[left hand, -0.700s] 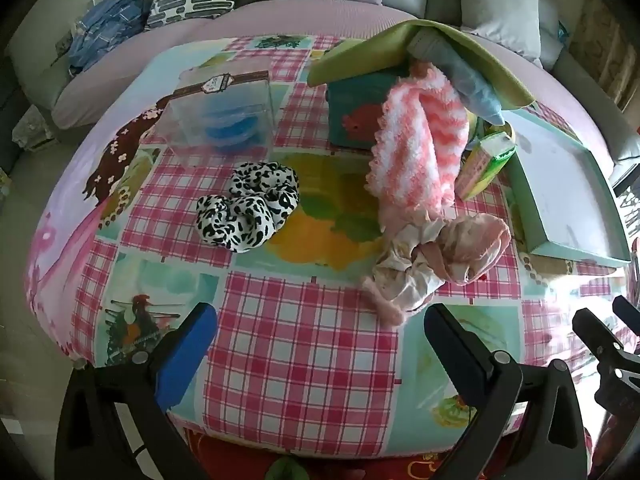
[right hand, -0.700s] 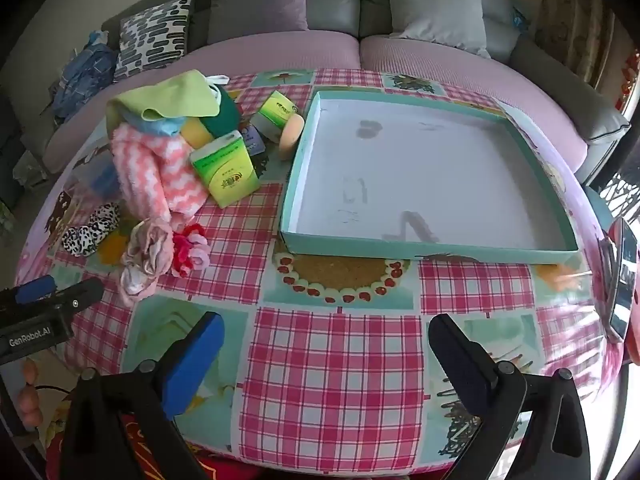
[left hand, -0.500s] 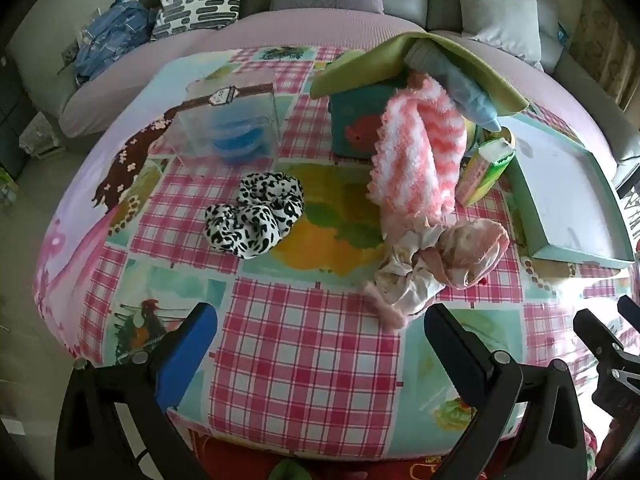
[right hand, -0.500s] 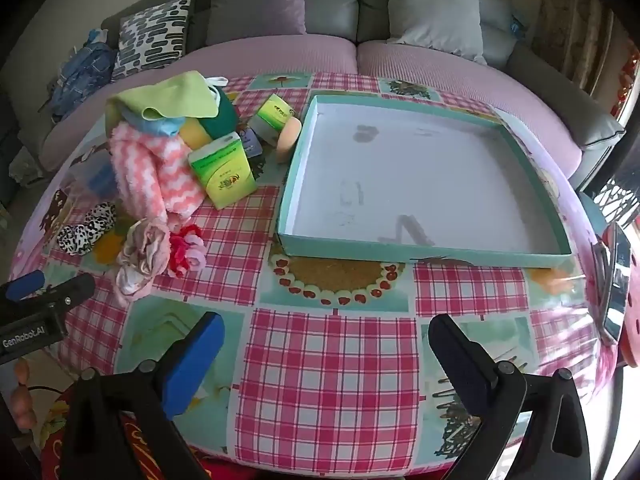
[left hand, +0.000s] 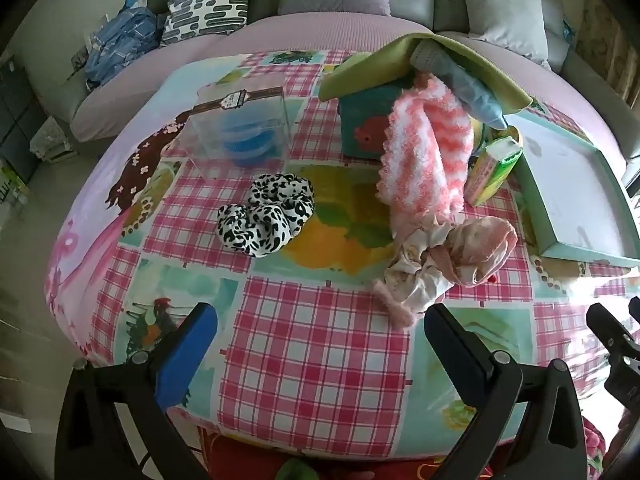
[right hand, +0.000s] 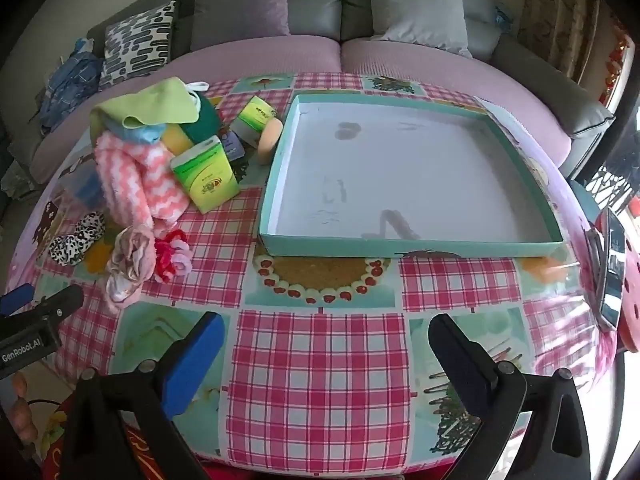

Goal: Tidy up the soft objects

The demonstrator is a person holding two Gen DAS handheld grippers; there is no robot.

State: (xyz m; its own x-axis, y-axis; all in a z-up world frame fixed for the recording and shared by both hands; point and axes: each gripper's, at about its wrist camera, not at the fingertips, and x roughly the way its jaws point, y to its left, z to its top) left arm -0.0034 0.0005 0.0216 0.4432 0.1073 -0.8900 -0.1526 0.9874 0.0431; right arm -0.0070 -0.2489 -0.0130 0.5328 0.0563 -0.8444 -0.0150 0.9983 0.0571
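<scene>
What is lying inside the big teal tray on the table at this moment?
The teal tray holds no objects: only its white bottom shows, with some grey marks on it. The strip of bottom just behind the near wall is covered by that wall, so it cannot be checked.

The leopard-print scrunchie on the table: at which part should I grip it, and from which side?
Grip the leopard-print scrunchie at its raised back loop, coming from above with the left hand-held gripper, probably across the band. It lies flat and alone on the tablecloth, so nothing blocks a top approach.
</scene>
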